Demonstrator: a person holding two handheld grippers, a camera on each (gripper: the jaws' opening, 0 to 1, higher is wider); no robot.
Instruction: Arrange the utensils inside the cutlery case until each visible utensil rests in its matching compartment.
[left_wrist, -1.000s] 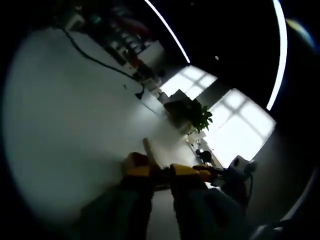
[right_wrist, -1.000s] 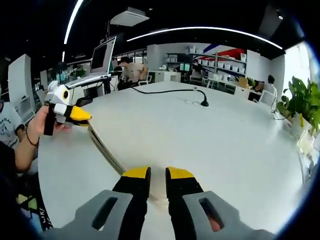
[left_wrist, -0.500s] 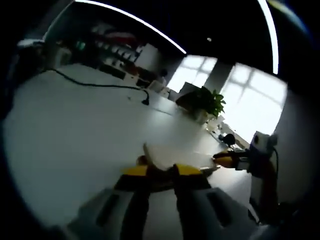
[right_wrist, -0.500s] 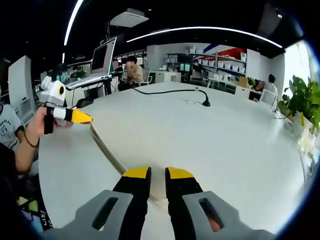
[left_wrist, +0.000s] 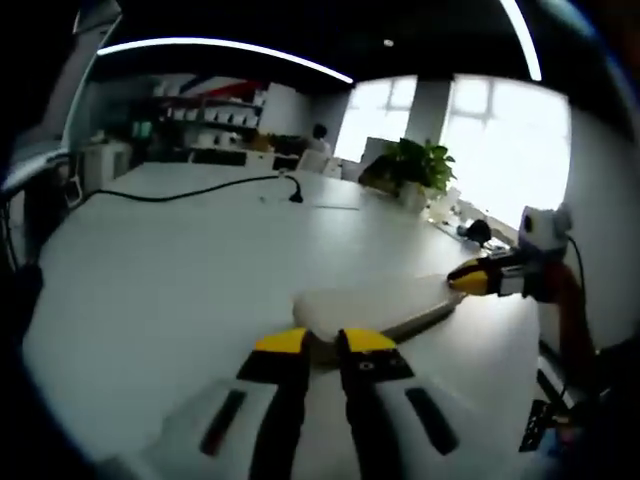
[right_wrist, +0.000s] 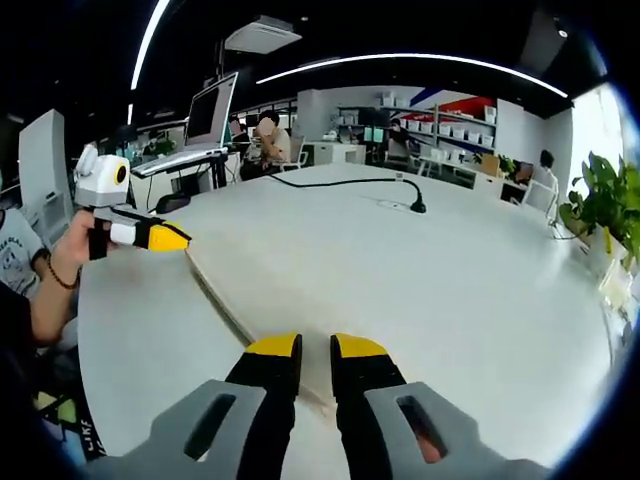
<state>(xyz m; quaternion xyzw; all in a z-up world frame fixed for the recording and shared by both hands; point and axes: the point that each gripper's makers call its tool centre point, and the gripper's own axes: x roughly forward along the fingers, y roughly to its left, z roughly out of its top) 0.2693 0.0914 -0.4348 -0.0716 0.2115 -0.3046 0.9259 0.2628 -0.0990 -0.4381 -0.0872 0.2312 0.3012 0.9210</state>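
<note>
**A:** Which step is judged to be in hand?

**B:** The opening of the cutlery case (right_wrist: 215, 300), most likely. No utensil is seen yet, and the case lies flat and closed on the white table (right_wrist: 420, 270), so sorting cannot have begun.

**A:** How is the case held?

**B:** At both ends. In the right gripper view, the right gripper (right_wrist: 316, 348) is set at the near corner of the case with its yellow tips nearly together; a thin edge appears to be pinched, though the contact itself is hidden. The left gripper (right_wrist: 172, 238) is seen toward ten o'clock, at the far end of the case, its jaws drawn narrow; whether anything is clamped there cannot be told.

**A:** And from the other side?

**B:** In the left gripper view, the case (left_wrist: 375, 300) runs from just above the left gripper (left_wrist: 325, 343) out toward two o'clock, where the right gripper (left_wrist: 468, 279) meets it.

**A:** What is called for next?

**B:** A lid edge would have to be lifted while the base is kept down, so that the compartments are exposed.
</note>
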